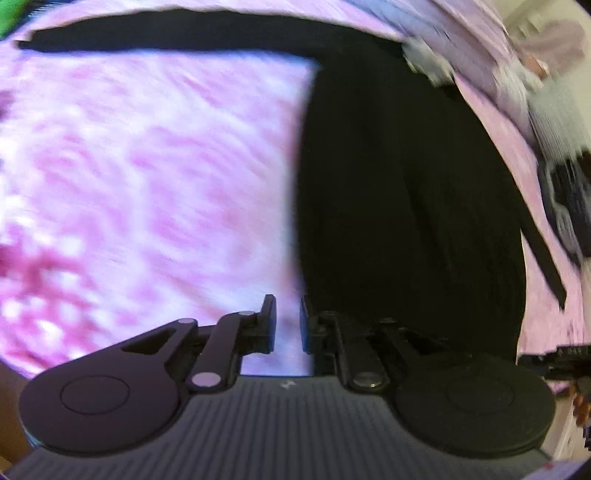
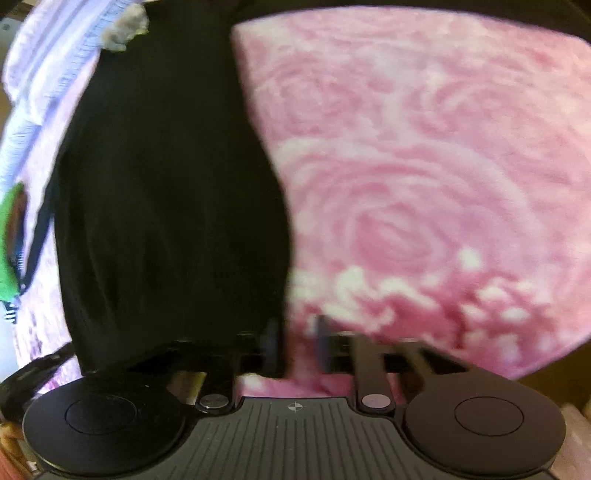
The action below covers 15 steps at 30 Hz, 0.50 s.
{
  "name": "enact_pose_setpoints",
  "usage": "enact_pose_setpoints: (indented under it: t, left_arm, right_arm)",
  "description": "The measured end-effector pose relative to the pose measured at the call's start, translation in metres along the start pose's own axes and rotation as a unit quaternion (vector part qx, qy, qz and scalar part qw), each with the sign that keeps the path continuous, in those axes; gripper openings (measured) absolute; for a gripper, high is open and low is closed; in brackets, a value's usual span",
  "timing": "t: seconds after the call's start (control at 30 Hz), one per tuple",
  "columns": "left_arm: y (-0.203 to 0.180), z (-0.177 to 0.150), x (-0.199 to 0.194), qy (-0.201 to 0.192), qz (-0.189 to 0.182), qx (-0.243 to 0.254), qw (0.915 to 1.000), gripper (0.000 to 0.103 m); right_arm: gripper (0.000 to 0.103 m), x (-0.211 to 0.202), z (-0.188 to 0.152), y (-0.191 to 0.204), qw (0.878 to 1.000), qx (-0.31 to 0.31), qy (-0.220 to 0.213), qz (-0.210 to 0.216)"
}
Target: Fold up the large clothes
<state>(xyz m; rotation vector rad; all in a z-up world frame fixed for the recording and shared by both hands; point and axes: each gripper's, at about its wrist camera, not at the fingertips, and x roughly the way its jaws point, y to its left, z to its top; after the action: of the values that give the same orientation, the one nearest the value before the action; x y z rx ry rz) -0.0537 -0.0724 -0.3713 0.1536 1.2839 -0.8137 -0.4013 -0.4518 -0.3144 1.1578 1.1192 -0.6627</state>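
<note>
A large black garment [image 1: 406, 192] lies spread flat on a pink rose-patterned blanket [image 1: 147, 177]. One long sleeve [image 1: 166, 35] stretches left across the top, and a second sleeve [image 1: 543, 254] runs down the right side. My left gripper [image 1: 287, 323] hovers at the garment's lower left edge, its fingers slightly apart with only blanket showing between them. In the right wrist view the garment [image 2: 166, 192] fills the left half and the blanket [image 2: 424, 166] the right. My right gripper [image 2: 295, 345] is blurred, at the garment's lower right edge, with a small gap between its fingers.
Lilac striped bedding [image 2: 48, 66] lies beyond the garment, with a small grey crumpled item [image 2: 123, 26] at the garment's top. A green object [image 2: 13, 236] sits at the left edge of the right wrist view. A dark object [image 1: 570, 199] rests at the blanket's right side.
</note>
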Motion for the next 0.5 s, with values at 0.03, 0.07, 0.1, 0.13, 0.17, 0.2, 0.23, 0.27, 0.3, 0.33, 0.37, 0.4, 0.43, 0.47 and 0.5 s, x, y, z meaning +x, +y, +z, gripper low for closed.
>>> enact_pose_setpoints:
  t: [0.03,0.07,0.1,0.13,0.17,0.2,0.23,0.27,0.3,0.33,0.37,0.4,0.43,0.47,0.5]
  left_arm:
    - [0.009,0.007,-0.007,-0.012,0.011,-0.013,0.9998,0.017]
    - [0.024,0.018,-0.014,-0.028,0.023,-0.025,0.9990,0.018]
    - [0.040,0.029,-0.020,-0.046,0.038,-0.038,0.9975,0.018]
    - [0.058,0.041,-0.026,-0.065,0.056,-0.053,0.9949,0.018]
    - [0.076,0.056,-0.028,-0.083,0.072,-0.072,0.9913,0.018]
    - [0.098,0.073,-0.030,-0.107,0.086,-0.099,0.9855,0.018]
    - [0.115,0.088,-0.031,-0.128,0.094,-0.123,0.9796,0.019]
    - [0.133,0.103,-0.031,-0.151,0.100,-0.152,0.9716,0.020]
    - [0.152,0.120,-0.030,-0.174,0.102,-0.185,0.9620,0.022]
    - [0.167,0.133,-0.028,-0.189,0.101,-0.209,0.9542,0.026]
    - [0.181,0.145,-0.025,-0.200,0.100,-0.231,0.9470,0.030]
    - [0.193,0.157,-0.020,-0.207,0.102,-0.247,0.9410,0.031]
    - [0.204,0.169,-0.012,-0.210,0.103,-0.261,0.9367,0.031]
    - [0.213,0.176,-0.005,-0.207,0.107,-0.271,0.9339,0.031]
    - [0.222,0.184,0.003,-0.201,0.112,-0.283,0.9313,0.031]
  right_arm:
    - [0.048,-0.006,0.003,0.000,1.000,0.004,-0.007,-0.013]
    - [0.049,-0.013,0.007,0.000,0.999,0.008,-0.024,-0.025]
    - [0.049,-0.018,0.011,0.000,0.999,0.013,-0.038,-0.032]
    - [0.049,-0.022,0.016,0.000,0.998,0.023,-0.054,-0.040]
    - [0.049,-0.025,0.022,0.000,0.996,0.038,-0.069,-0.050]
    - [0.049,-0.026,0.027,0.000,0.993,0.056,-0.081,-0.058]
    - [0.049,-0.025,0.032,0.003,0.992,0.071,-0.089,-0.061]
    - [0.049,-0.024,0.036,0.005,0.990,0.085,-0.096,-0.063]
    - [0.049,-0.025,0.038,0.005,0.988,0.092,-0.102,-0.065]
    - [0.049,-0.023,0.041,0.011,0.988,0.093,-0.108,-0.067]
    - [0.049,-0.021,0.043,0.018,0.987,0.087,-0.113,-0.069]
    - [0.049,-0.018,0.051,0.025,0.988,0.078,-0.113,-0.072]
    - [0.049,-0.014,0.053,0.034,0.989,0.067,-0.110,-0.077]
    - [0.049,-0.010,0.053,0.044,0.989,0.054,-0.107,-0.082]
    - [0.049,-0.005,0.053,0.049,0.990,0.046,-0.103,-0.084]
